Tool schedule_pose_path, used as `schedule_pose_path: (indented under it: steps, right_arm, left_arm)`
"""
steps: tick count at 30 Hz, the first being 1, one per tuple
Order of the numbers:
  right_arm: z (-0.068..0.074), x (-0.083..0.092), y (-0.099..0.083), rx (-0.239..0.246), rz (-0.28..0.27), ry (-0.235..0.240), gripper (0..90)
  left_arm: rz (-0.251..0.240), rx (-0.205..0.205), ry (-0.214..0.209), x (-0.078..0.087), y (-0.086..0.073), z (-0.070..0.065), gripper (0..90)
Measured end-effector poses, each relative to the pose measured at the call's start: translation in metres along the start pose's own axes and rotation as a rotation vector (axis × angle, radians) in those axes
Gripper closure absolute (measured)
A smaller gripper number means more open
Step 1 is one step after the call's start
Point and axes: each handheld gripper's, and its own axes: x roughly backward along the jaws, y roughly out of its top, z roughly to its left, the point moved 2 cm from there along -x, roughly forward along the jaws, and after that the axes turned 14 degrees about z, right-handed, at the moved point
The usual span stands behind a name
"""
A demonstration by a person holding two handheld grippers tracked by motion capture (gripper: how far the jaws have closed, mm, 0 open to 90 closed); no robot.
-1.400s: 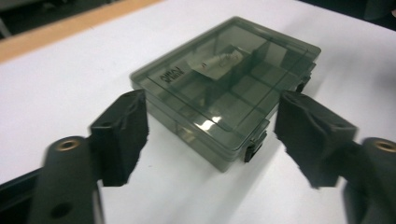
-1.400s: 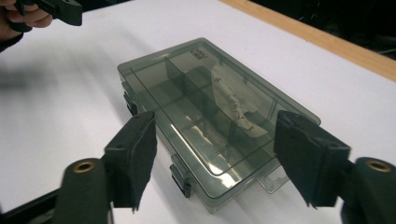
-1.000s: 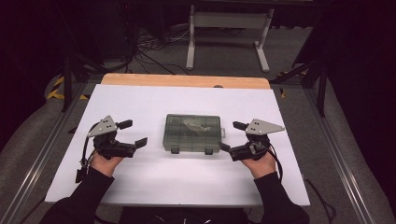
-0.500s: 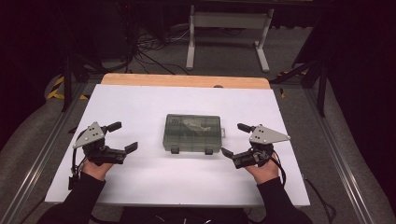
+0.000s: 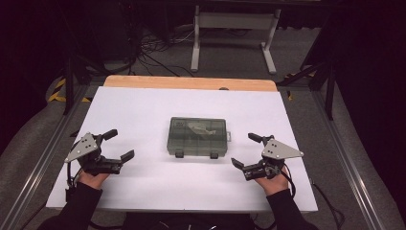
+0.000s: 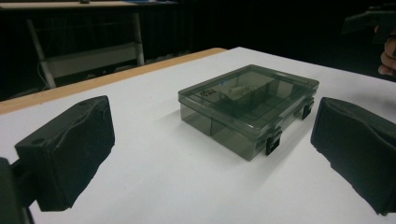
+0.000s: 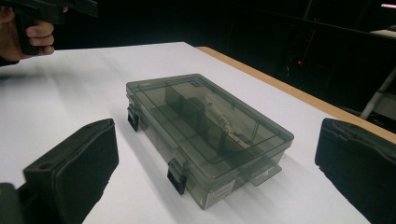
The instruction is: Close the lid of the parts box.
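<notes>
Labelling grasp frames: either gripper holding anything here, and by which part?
Nothing is held. The left gripper and right gripper are both open, either side of the closed compartment box, touching nothing.

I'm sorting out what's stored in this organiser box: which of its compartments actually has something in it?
The far compartment toward the right of the box, seen from the high view: a pale item lies there under the shut lid. The near compartments look empty.

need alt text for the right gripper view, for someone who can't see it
A closed, smoky translucent compartment box with two black latches sits on a white table, framed between the right gripper's two open black fingers. A pale small item lies in one compartment, and the other hand holding its gripper shows at top left.
</notes>
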Motion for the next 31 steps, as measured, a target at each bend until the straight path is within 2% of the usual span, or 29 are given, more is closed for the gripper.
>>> schedule_pose_path:
  steps: [4,7,12,19,27,29,31]
  right_arm:
    - [0.003,0.001,-0.005,0.013,-0.013,-0.006,0.1]
    - [0.003,0.002,-0.009,0.012,-0.019,-0.009,0.2]
    - [0.004,0.002,-0.017,0.016,-0.046,-0.019,0.2]
    - [0.002,0.0,-0.024,-0.01,-0.049,-0.016,0.2]
    - [0.001,-0.002,-0.025,-0.015,-0.039,-0.025,0.2]
    - [0.001,-0.002,-0.025,-0.017,-0.037,-0.027,0.2]
    - [0.001,-0.002,-0.025,-0.016,-0.039,-0.026,0.2]
  left_arm:
    - [-0.03,0.008,-0.001,0.002,-0.005,0.001,0.3]
    - [-0.058,-0.003,0.016,0.002,-0.013,0.0,0.4]
    - [-0.027,-0.001,0.005,0.0,-0.021,0.002,0.6]
    - [0.022,0.006,0.006,-0.002,-0.028,0.006,0.8]
    - [0.054,0.022,-0.017,-0.003,-0.029,0.005,1.1]
    - [0.036,0.043,-0.017,-0.003,-0.03,0.006,1.1]
    - [0.048,0.05,-0.026,-0.003,-0.03,0.007,1.1]
